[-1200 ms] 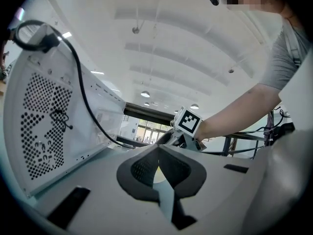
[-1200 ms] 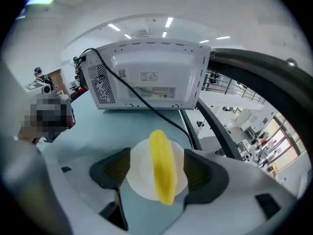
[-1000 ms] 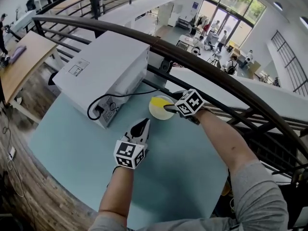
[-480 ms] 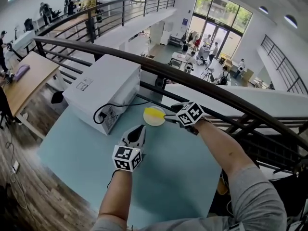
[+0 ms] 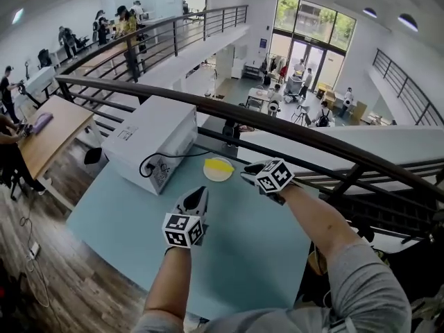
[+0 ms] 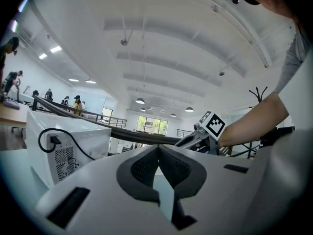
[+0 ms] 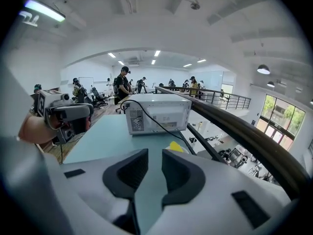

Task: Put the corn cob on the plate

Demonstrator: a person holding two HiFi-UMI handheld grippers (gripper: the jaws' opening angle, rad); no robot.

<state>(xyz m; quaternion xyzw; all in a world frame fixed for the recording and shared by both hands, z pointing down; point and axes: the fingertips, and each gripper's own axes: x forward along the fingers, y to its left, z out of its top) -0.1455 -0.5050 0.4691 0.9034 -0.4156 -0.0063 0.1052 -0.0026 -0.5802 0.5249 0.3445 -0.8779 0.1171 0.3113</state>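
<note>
On plate (image 5: 209, 175) at far side of teal table (image 5: 243, 255), just R of white appliance (image 5: 149, 134): corn cob (image 5: 220, 163), yellow, lying flat. Small in view, prob. a short piece. Task looks done. R gripper (image 5: 247, 170) near plate but clear of it; jaws have just been closing, now a narrow gap w/ nothing betw. them. L gripper (image 5: 202, 191) over mid-table, jaws together, empty. Handling, est.: cob light, stiff, bumpy but round, so may roll. Take it across the middle, moderate squeeze.
</note>
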